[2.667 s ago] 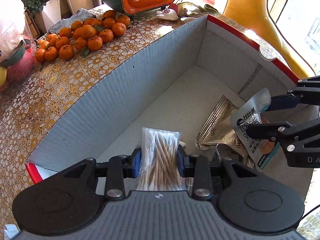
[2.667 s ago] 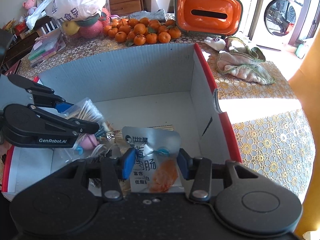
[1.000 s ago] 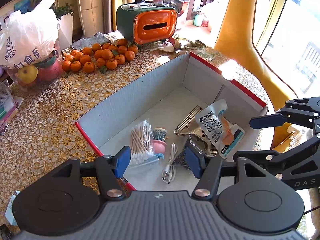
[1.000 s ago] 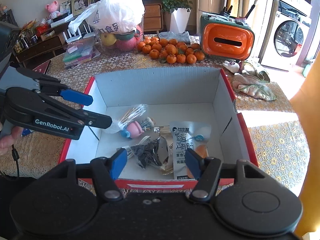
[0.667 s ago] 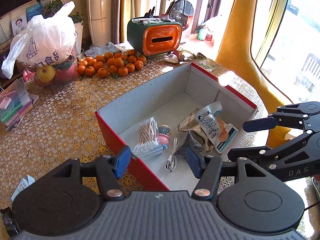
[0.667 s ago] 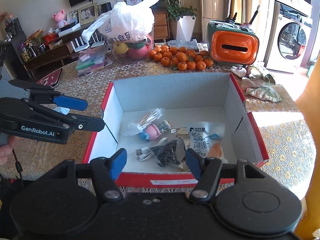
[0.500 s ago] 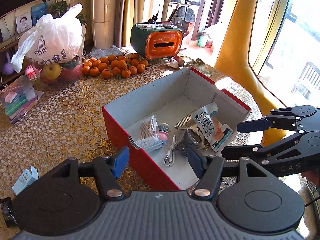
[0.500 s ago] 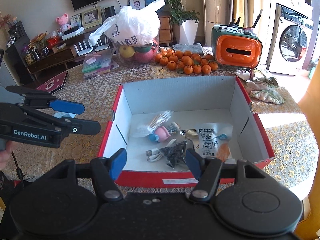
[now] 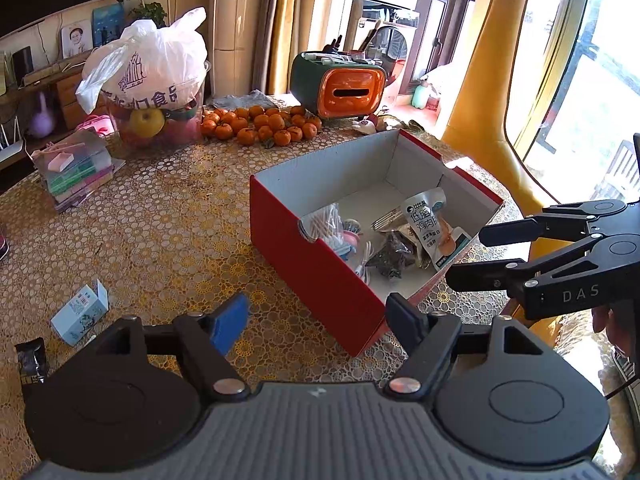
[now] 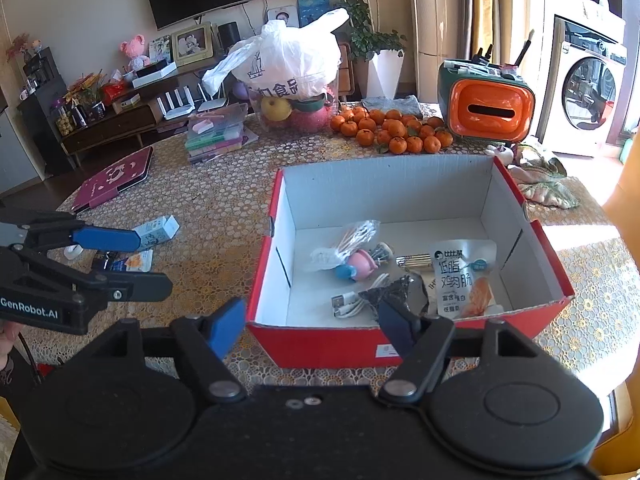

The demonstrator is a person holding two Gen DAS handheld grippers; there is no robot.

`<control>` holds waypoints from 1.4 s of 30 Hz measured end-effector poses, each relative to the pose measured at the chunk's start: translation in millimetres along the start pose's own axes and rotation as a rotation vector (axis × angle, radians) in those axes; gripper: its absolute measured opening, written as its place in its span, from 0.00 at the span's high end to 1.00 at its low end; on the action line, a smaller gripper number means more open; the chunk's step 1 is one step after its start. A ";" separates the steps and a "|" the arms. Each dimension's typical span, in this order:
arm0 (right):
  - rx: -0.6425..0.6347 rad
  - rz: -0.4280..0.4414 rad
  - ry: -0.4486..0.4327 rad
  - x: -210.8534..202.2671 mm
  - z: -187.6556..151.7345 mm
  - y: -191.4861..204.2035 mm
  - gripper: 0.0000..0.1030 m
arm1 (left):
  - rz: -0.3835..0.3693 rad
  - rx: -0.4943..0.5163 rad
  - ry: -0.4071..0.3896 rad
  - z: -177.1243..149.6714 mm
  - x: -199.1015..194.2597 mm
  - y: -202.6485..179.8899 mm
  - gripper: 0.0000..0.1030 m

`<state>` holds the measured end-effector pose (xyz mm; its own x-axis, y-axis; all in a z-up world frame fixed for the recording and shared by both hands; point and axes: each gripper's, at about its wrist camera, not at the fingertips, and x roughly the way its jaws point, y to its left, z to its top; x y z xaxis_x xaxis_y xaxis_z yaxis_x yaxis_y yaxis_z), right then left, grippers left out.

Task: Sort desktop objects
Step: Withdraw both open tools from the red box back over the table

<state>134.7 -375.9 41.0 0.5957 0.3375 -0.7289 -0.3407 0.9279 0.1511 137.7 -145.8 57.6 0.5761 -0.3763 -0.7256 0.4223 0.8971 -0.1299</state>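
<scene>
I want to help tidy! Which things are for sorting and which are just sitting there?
For sorting: red box, cotton swabs, snack pouch, cable, small blue carton.
Just sitting there: oranges, white bag, orange tissue box.

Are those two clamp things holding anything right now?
No. The left gripper and the right gripper are both empty, their jaws opening with nothing between them. The swab bag and snack pouch lie in the red box.
</scene>
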 end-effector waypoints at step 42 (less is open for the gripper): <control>-0.171 0.126 0.076 79.3 -21.4 158.1 0.26 | 0.204 -0.262 -0.055 -99.1 -59.4 152.2 0.02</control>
<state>112.5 -205.9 -7.2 0.4864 0.4306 -0.7602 -0.5311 0.8366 0.1341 98.4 36.0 13.9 0.6703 -0.1880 -0.7179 0.1040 0.9816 -0.1599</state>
